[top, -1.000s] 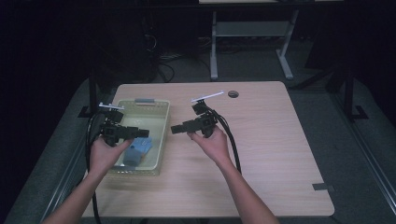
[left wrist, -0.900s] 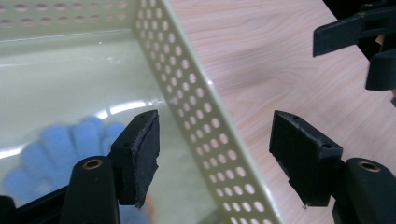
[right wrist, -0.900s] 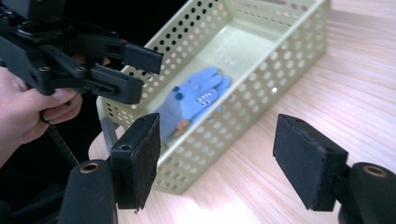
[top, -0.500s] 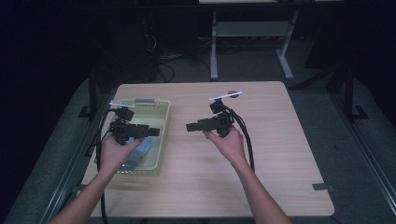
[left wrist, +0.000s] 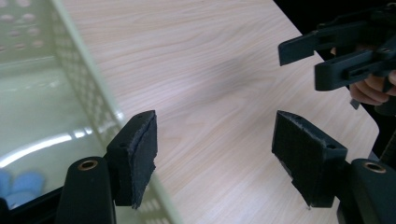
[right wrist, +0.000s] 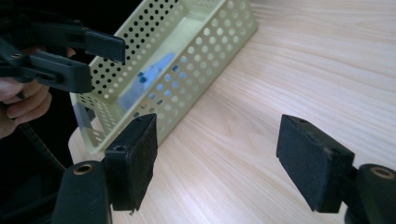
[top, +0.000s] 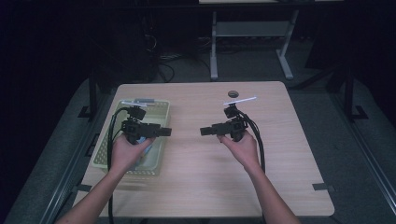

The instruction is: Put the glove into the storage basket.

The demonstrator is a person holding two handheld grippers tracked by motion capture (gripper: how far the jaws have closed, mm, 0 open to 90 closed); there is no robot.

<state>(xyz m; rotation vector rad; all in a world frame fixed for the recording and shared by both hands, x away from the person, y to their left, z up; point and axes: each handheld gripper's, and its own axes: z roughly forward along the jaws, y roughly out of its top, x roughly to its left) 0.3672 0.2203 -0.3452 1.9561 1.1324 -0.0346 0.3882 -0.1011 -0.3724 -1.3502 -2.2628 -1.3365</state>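
Left hand-held gripper (top: 164, 132) hovered over the right wall of the pale green perforated basket (top: 117, 158), jaws wide apart, nothing between them. Right hand-held gripper (top: 204, 131) hung above bare table (top: 280, 158), jaws wide apart too, empty. The two pointed at each other, apart. Blue object (right wrist: 150, 71) lay inside the basket, on its floor. Basket sat at the table's left edge.

Both forearms are bare, unsleeved; each black tool (top: 164, 132) (top: 206, 131) has matte foam-faced jaws, brass pivot screws and a trailing black cable.
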